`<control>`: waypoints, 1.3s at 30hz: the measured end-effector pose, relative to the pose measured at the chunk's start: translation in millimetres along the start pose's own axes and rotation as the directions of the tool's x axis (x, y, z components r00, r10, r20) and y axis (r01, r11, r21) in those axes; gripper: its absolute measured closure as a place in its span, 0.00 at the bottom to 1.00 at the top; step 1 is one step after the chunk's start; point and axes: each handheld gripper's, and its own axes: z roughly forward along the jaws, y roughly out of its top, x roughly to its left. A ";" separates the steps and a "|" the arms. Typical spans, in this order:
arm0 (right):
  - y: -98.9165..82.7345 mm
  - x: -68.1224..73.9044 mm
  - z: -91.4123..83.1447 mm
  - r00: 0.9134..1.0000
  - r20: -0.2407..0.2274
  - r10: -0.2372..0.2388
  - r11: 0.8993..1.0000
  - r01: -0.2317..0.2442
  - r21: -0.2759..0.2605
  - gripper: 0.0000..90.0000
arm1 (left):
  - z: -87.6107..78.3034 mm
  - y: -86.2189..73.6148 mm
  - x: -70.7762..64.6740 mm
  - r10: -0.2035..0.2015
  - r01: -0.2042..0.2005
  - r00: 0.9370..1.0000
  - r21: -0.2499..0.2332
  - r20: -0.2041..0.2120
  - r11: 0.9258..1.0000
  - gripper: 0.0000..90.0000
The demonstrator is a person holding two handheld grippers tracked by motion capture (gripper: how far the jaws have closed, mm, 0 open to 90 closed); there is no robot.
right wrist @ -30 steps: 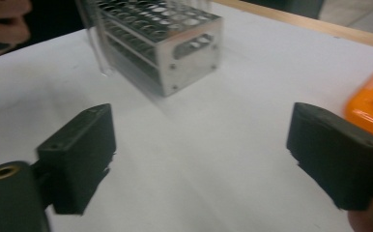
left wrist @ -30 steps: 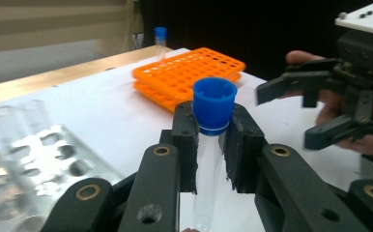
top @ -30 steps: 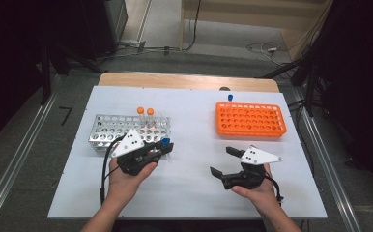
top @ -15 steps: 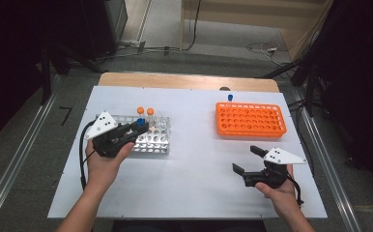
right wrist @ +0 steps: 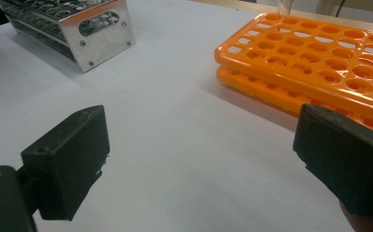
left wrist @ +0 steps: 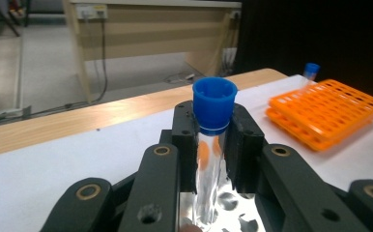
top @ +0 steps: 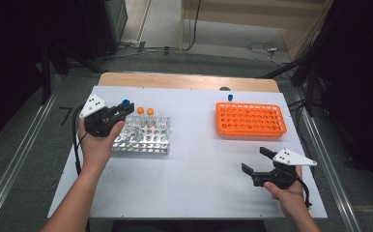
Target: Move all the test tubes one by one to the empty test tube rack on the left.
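Note:
My left gripper (top: pixel 121 110) is shut on a clear tube with a blue cap (left wrist: pixel 214 104), held upright over the left end of the metal rack (top: pixel 143 140); the same blue-capped tube (top: pixel 125 103) shows in the high view. Two orange-capped tubes (top: pixel 145 111) stand in that rack. An orange rack (top: pixel 250 119) sits at the right, with one blue-capped tube (top: pixel 230 97) at its far left corner. My right gripper (top: pixel 257 161) is open over bare table in front of the orange rack (right wrist: pixel 320 58), its jaws wide apart with nothing between them.
A white sheet (top: pixel 199 169) covers the table, with a wooden strip (top: pixel 184 81) along its far edge. Cables trail from both grippers. Beyond the table are a grey floor, cables and dark equipment.
My left gripper has carried the blue-capped tube from the rack's right end leftward and farther away, to above its left end. My right gripper has shifted to the right, still open.

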 end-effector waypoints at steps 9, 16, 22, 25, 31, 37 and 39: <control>-0.7 -1.2 0.2 1.000 0.000 0.006 1.000 -0.006 -0.002 0.05 | 21.1 -6.2 11.7 -0.030 0.031 0.998 0.007 -0.046 0.999 0.86; -0.9 -1.0 0.3 1.000 0.001 0.004 1.000 -0.004 -0.006 0.05 | 33.7 -13.3 10.2 0.004 0.000 0.998 0.067 -0.058 0.998 0.85; -1.4 -0.6 1.0 1.000 -0.002 -0.001 1.000 0.001 -0.006 0.05 | 36.1 -17.2 7.0 0.022 -0.013 0.996 0.112 -0.084 0.994 0.77; -1.3 -0.8 0.8 1.000 -0.002 0.000 1.000 0.000 -0.006 0.05 | 33.1 -17.5 7.1 0.008 0.003 0.996 0.119 -0.093 0.993 0.68; -0.2 -2.1 1.6 1.000 -0.008 0.017 1.000 -0.017 -0.011 0.05 | 18.7 -16.5 2.7 0.012 -0.003 0.996 0.090 -0.090 0.996 0.46; 4.2 -3.8 7.9 0.999 -0.009 0.031 0.999 -0.031 -0.007 0.05 | 3.9 -24.6 -9.9 -0.006 0.007 1.000 0.083 -0.011 0.997 0.23; 6.3 -4.3 10.7 1.000 -0.005 0.029 1.000 -0.029 -0.006 0.05 | -1.5 -28.1 -16.1 -0.006 0.005 1.000 0.077 0.006 0.997 0.14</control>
